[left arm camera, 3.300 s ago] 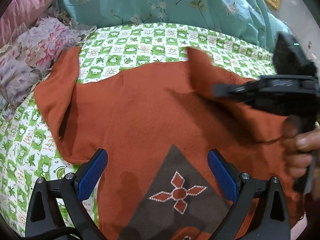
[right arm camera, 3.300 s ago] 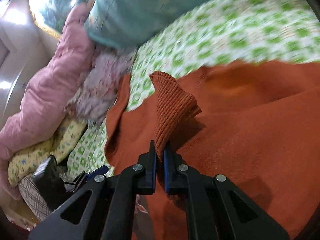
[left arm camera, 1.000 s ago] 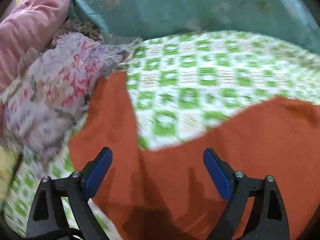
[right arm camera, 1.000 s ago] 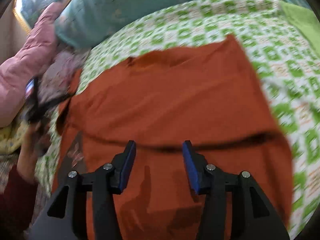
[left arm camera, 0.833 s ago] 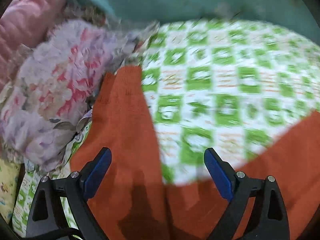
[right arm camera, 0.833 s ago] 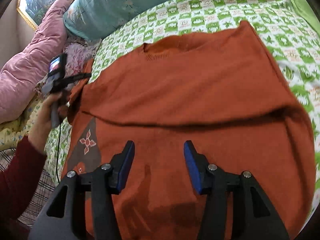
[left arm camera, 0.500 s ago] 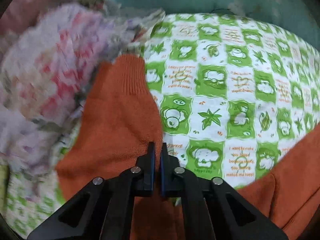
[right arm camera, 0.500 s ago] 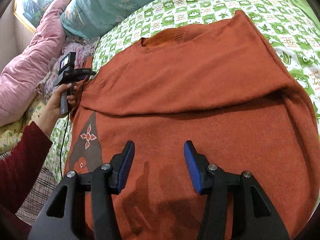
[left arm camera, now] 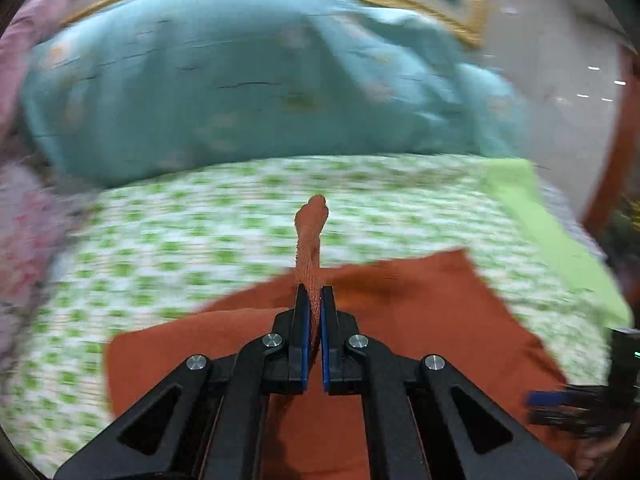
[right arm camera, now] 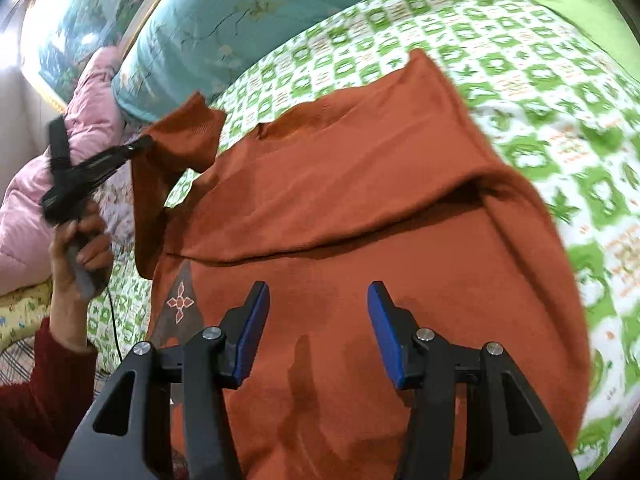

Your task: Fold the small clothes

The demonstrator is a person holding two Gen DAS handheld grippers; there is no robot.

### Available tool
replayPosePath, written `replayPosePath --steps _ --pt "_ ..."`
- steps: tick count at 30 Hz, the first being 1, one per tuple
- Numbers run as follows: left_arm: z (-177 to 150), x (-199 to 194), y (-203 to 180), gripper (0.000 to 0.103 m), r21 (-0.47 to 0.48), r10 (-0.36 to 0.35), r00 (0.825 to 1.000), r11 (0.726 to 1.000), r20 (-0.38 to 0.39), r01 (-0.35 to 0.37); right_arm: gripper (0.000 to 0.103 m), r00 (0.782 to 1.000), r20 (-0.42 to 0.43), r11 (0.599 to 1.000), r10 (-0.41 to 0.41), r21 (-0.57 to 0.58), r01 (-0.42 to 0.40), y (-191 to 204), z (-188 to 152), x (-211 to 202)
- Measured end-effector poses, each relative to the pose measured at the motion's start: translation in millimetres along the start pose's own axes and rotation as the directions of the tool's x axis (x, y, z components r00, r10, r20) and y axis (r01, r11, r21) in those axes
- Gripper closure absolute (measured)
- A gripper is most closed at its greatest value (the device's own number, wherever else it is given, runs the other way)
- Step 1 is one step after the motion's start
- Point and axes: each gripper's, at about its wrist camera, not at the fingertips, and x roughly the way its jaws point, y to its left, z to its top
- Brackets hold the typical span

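Observation:
A rust-orange sweater [right arm camera: 360, 208] lies on the green-checked bed sheet [right arm camera: 560, 92], with its right sleeve folded across the chest. My left gripper [left arm camera: 314, 300] is shut on the sweater's left sleeve cuff [left arm camera: 312, 232] and holds it lifted off the bed; in the right wrist view that gripper [right arm camera: 136, 146] holds the raised sleeve [right arm camera: 188, 136] at the left. My right gripper [right arm camera: 316, 300] is open and empty, hovering above the sweater's lower body. It also shows at the left wrist view's right edge [left arm camera: 548, 400].
A teal floral quilt [left arm camera: 260, 84] is piled at the head of the bed. A pink quilt [right arm camera: 92, 120] and floral cloth [left arm camera: 24, 232] lie to the left. A plain green patch [left arm camera: 552, 232] lies at the right.
My left gripper has closed on the left sleeve cuff, lifted it off the sheet and swung it up toward the sweater's body. My right gripper stays open over the hem.

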Motion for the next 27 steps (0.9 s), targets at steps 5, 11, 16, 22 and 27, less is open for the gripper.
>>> replayPosePath --steps 5,11,16,22,27 --pt "-23.8 38.6 -73.3 0.101 0.069 -0.101 0.993 0.992 -0.062 0.105 0.051 0.999 0.021 0.999 -0.024 0.044 0.023 -15.2 -3.1 -10.6" --pt "-58.7 78.1 -94.8 0.100 0.070 -0.109 0.985 0.990 -0.137 0.119 0.051 0.997 0.046 0.996 -0.060 0.075 0.056 -30.5 -1.8 -20.8" --pt "-72.2 79.1 -91.4 0.093 0.055 -0.135 0.979 0.988 -0.156 0.145 0.051 0.996 0.053 0.993 -0.065 0.104 0.059 -35.8 6.0 -16.9" --pt "-92.3 52.8 -78.5 0.061 0.062 -0.085 0.984 0.993 -0.154 0.096 0.051 0.998 0.059 0.996 -0.033 0.089 0.028 -21.4 28.7 -3.5" --pt "-117.8 9.5 -52.0 0.046 0.059 0.009 0.993 0.998 -0.120 -0.002 0.051 0.999 0.054 0.997 -0.003 0.078 -0.001 -5.4 54.3 15.6"
